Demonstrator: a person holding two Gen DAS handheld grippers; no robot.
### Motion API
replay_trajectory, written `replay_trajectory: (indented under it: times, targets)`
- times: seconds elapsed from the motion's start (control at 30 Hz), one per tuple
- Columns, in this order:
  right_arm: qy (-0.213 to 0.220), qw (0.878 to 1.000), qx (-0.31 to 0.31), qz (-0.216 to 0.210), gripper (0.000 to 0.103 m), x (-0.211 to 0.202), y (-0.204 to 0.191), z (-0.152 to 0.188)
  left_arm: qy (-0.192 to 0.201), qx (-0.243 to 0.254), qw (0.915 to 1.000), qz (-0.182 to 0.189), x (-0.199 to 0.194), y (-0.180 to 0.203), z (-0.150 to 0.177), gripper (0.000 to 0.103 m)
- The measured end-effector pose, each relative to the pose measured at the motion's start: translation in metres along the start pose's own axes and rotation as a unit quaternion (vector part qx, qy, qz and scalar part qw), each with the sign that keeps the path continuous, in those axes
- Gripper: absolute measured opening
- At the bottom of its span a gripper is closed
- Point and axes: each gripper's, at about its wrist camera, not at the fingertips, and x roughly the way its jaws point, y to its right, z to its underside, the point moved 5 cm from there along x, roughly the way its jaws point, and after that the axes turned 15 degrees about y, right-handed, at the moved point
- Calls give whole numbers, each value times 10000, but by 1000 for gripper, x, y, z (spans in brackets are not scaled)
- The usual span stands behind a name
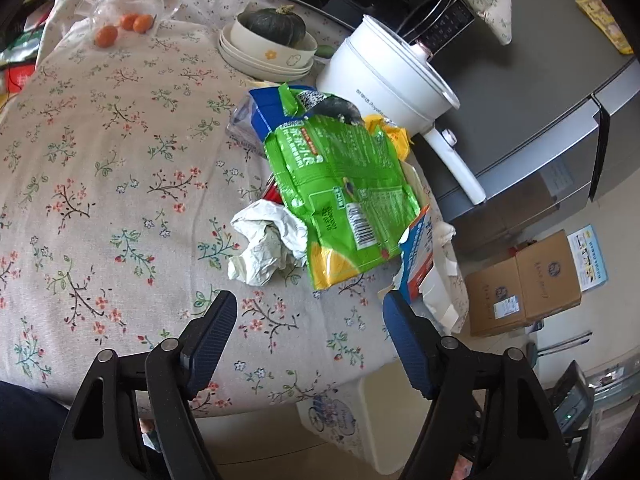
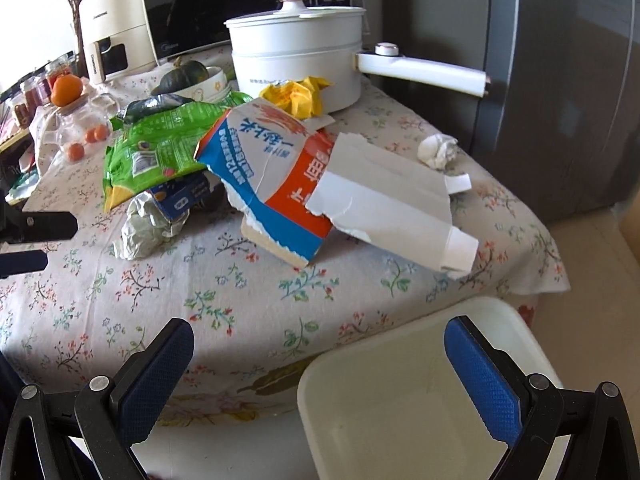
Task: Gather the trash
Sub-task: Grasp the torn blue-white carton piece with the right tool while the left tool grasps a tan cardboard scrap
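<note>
Both of your jaws are wide apart and hold nothing. Your left gripper (image 1: 310,344) hangs over the flowery tablecloth (image 1: 100,168), near the table's edge. Just past it lies the trash pile: a green snack bag (image 1: 340,184) on top, a crumpled white paper (image 1: 266,246) beside it, and a torn blue and white carton (image 2: 280,184) leaning at the edge. Your right gripper (image 2: 320,364) hangs over the table's edge and a white bin (image 2: 400,400) below. One small paper ball (image 2: 437,151) sits alone near the white pot (image 2: 296,56).
</note>
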Motion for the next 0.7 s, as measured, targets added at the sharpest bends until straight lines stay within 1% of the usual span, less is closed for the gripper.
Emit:
replay_trajectory:
  times: [0.03,0.07,0.13,0.17,0.2,0.23,0.3,0.37,0.47,0.57,0.6,0.63,0.67,0.7]
  targets:
    - [-70,9999,-98,-42,103,11,6,-5,55,144,9998,96,1,13,-4,76]
    - [-136,9996,-236,-57,103,22,11,-8,102,405,9989,188,3,28,-7,76]
    - [-210,9960,-871,61,101,43,17,-11,230,962,9948,261,8,57,-13,76]
    - [-253,9915,-1266,170,100,52,18,-9,203,1221,9919,286,15,70,-15,76]
    - [-300,9867,-1574,273,97,60,20,-5,114,1427,9892,312,23,81,-16,76]
    - [-301,9837,-1736,350,91,65,23,-1,6,1581,9868,339,32,89,-17,76]
    - [-256,9839,-1721,398,87,69,29,7,-162,1716,9844,357,51,100,-22,76]
    - [-141,9820,-1834,439,86,69,31,11,-292,1788,9826,411,71,107,-26,76]
    - [20,9714,-2293,617,86,73,30,14,-531,1932,9784,509,94,110,-22,76]
    - [143,9597,-2702,755,84,81,29,21,-659,2018,9762,452,112,106,-14,76]
    - [101,9553,-2841,816,81,85,30,25,-714,2030,9753,492,117,106,-12,76]
    - [55,9518,-2946,849,78,89,30,28,-738,2025,9751,523,121,107,-12,74]
    - [38,9499,-3003,865,76,93,31,30,-702,2034,9750,550,122,108,-13,72]
    - [136,9502,-2994,861,73,93,32,29,-651,2094,9739,587,122,110,-13,72]
